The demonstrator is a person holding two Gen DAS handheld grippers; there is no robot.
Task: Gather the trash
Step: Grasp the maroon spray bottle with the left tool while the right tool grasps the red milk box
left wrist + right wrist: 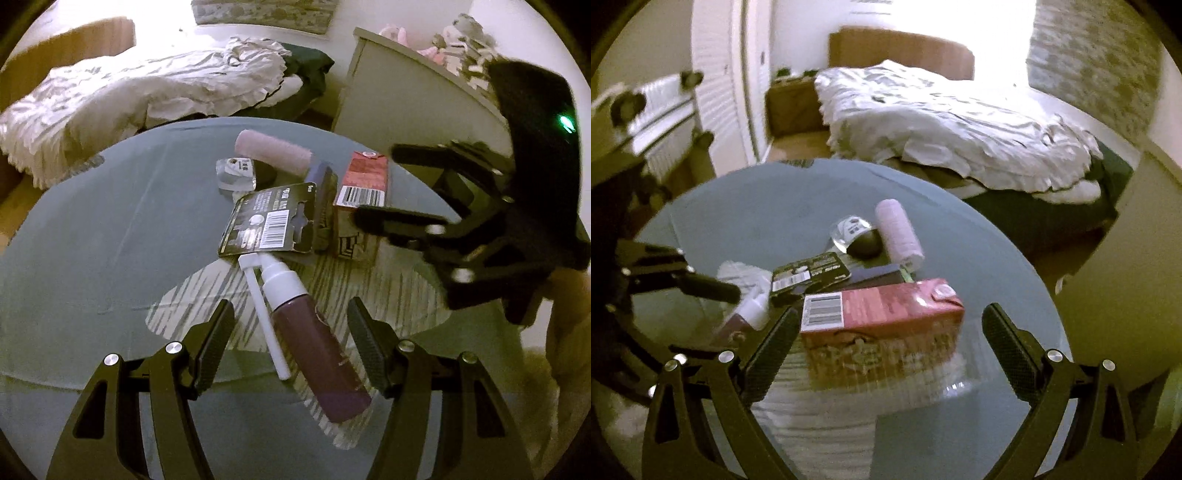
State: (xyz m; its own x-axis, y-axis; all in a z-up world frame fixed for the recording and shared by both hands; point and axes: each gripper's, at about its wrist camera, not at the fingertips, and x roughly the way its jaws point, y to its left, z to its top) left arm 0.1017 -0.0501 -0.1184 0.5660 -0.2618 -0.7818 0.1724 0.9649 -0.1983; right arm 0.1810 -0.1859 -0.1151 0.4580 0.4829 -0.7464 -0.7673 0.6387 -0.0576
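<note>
Nearest in the left wrist view, the left claw [291,343] stands partly open over the round glass surface [92,240], its two fingers either side of one dark purple spray bottle [317,354] with a white nozzle; the pads stand clear of the bottle and nothing is gripped. In the right wrist view the right claw [890,350] is spread as wide as it goes, holding nothing, with one red carton [886,314] lying on its side between and just beyond its fingertips; the left finger looks just beside the barcode end, the right finger apart from the cap end. Just behind the bottle lies one black card [269,225] with a white barcode, resting against one dark blue box [321,206], and the carton lies to the right of that box. Farther back are one pink roll [273,155], one clear plastic packet [236,173] and one small dark round thing [864,243] whose kind I cannot tell, all near together. Beyond the surface is one bed [942,125] with a rumpled white cover, and to the right in the left wrist view one pale cabinet [406,92] with clutter on top.
</note>
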